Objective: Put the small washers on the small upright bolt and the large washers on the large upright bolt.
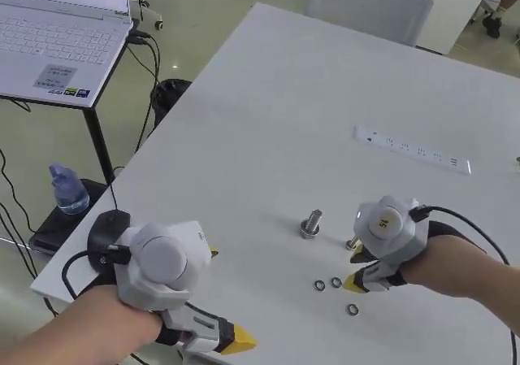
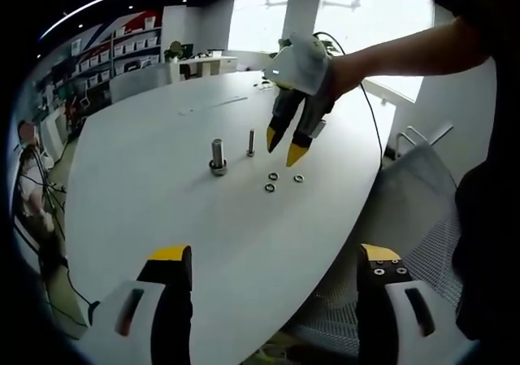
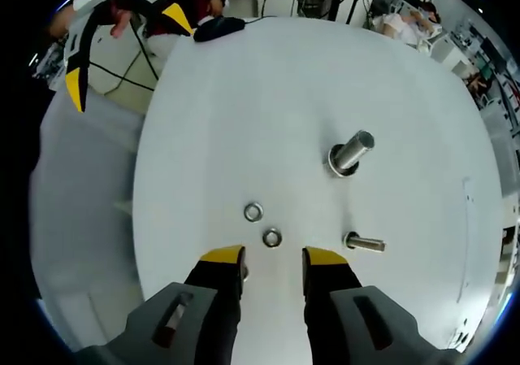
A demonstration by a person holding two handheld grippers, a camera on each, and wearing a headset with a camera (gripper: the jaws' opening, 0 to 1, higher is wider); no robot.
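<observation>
**Counter** [image 1: 268,105]: white and largely bare.

**Bolts:** The large bolt [image 1: 311,223] stands upright on a wider base, well inside every edge. The small bolt [image 2: 251,141] stands upright near it, and the two do not touch.

**Washers:** Three washers [image 1: 335,282] lie flat and loose in a close cluster on the person's side of the bolts. None is on a bolt and none touches one. In the left gripper view the cluster sits nearer the counter's edge than the bolts do, with a bare margin between cluster and edge.

**Right gripper** [image 3: 274,261]: it hangs just above the cluster with its tips pointing down. Its fingers [image 3: 325,258] are parted by a modest gap, with nothing between them. Two washers lie just ahead of the tips.

**Left gripper** [image 2: 275,255]: it is at the near left edge of the counter, well apart from the bolts and washers. Its fingers [image 2: 171,255] are spread wide and hold nothing. Bare counter lies between the two grippers.

**Surroundings:**
- A power strip [image 1: 412,149] lies flat beyond the bolts, well apart from them, with open surface between.
- A black mouse [image 1: 104,228] sits at the counter's left edge, beside the left gripper.
- A laptop [image 1: 57,32] rests on a separate stand to the left.
</observation>
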